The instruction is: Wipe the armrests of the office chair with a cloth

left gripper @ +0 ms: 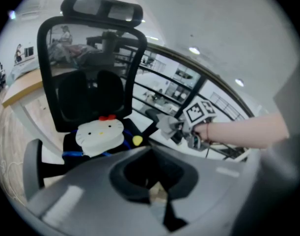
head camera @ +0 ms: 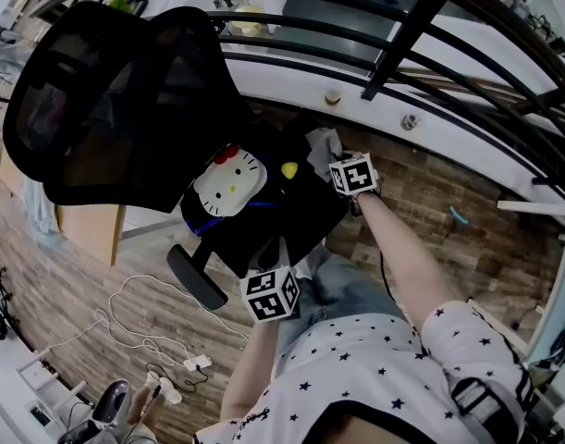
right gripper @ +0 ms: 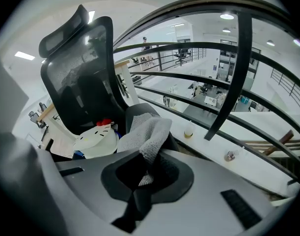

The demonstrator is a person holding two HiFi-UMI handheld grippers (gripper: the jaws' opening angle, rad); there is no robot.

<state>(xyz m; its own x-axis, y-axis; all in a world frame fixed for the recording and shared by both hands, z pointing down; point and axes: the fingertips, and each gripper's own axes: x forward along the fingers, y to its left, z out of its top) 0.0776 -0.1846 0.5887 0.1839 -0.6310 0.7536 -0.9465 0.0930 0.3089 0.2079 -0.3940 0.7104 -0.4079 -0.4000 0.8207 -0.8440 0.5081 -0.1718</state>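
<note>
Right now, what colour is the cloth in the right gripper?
The cloth is light grey; the right gripper view shows it best.

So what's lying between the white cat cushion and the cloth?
A small yellow object lies on the black seat, between the cushion and the cloth. The head view shows it best, and it also shows in the left gripper view.
</note>
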